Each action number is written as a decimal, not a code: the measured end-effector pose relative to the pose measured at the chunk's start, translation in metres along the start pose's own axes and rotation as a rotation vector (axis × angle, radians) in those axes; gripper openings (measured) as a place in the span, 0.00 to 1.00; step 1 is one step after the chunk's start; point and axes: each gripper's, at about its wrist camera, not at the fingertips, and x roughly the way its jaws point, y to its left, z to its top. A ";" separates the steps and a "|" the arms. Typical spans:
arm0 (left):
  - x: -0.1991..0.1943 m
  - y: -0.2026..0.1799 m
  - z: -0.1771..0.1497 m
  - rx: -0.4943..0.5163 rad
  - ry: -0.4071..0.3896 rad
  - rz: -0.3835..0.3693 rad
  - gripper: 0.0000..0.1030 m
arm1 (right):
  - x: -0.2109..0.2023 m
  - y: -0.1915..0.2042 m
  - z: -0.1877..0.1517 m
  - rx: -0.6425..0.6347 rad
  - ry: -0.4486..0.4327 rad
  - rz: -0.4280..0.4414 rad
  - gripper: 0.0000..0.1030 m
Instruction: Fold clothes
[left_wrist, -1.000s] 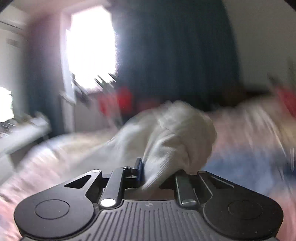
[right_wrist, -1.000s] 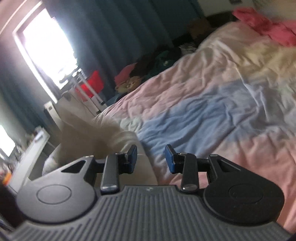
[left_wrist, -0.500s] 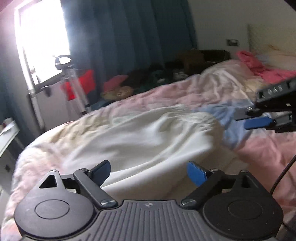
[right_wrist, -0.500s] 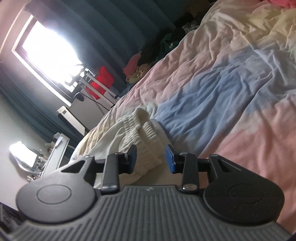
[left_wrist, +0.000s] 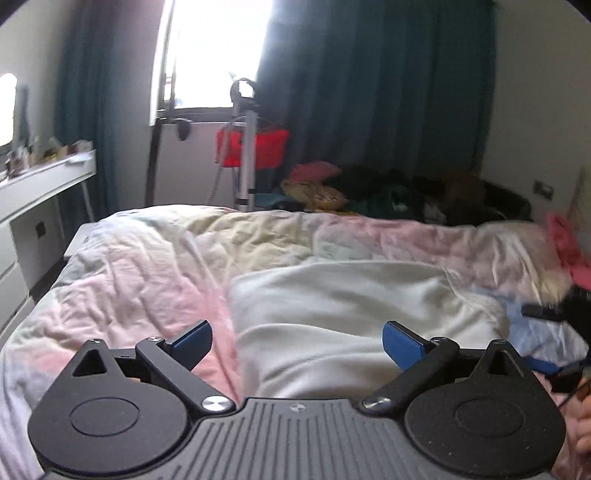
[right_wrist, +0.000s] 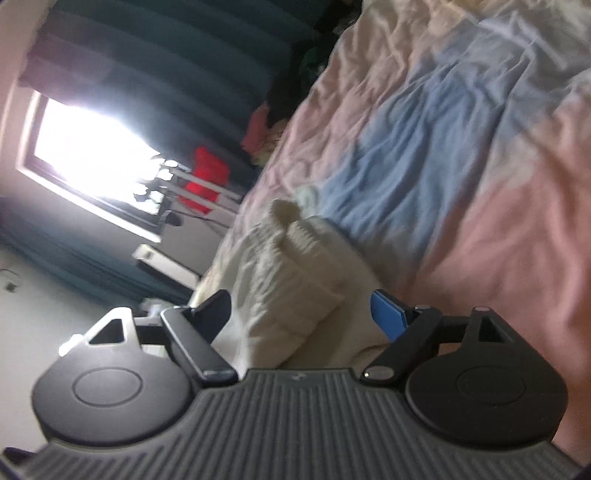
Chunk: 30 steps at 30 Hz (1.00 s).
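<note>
- We hold our left gripper (left_wrist: 297, 341) low over a cream-white garment (left_wrist: 354, 306) spread on the pastel bed cover (left_wrist: 155, 266); its blue-padded fingers (left_wrist: 194, 338) stand wide apart, with cloth in view between them but nothing pinched.
- Our right gripper (right_wrist: 301, 308) is also spread, its fingers on either side of a bunched, ribbed end of the same garment (right_wrist: 295, 273), not closed on it.
- The garment lies flat and broad across the middle of the bed, which we judge gives both grippers room to work an edge; whether it has been laid out for folding or already carries a fold, these views do not settle.
- The left view shows the garment's whole outline, smooth on top, plus the window (left_wrist: 218, 51), dark curtains (left_wrist: 373, 81) and a heap of clothes (left_wrist: 369, 188) beyond the bed.
- The right view, tilted and blurred, shows what the left cannot: the gathered ribbing at the near end, rising in soft ridges, and the blue patch of cover beside it.
</note>
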 end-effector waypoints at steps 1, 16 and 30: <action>0.001 0.003 0.000 -0.012 0.011 0.006 0.97 | 0.001 0.001 -0.002 0.000 -0.003 0.025 0.76; 0.028 -0.052 -0.039 0.293 0.040 0.037 0.98 | 0.075 0.016 -0.011 -0.187 0.043 -0.057 0.57; 0.066 -0.071 -0.075 0.439 0.004 0.281 1.00 | 0.022 0.043 -0.009 -0.237 -0.103 0.150 0.30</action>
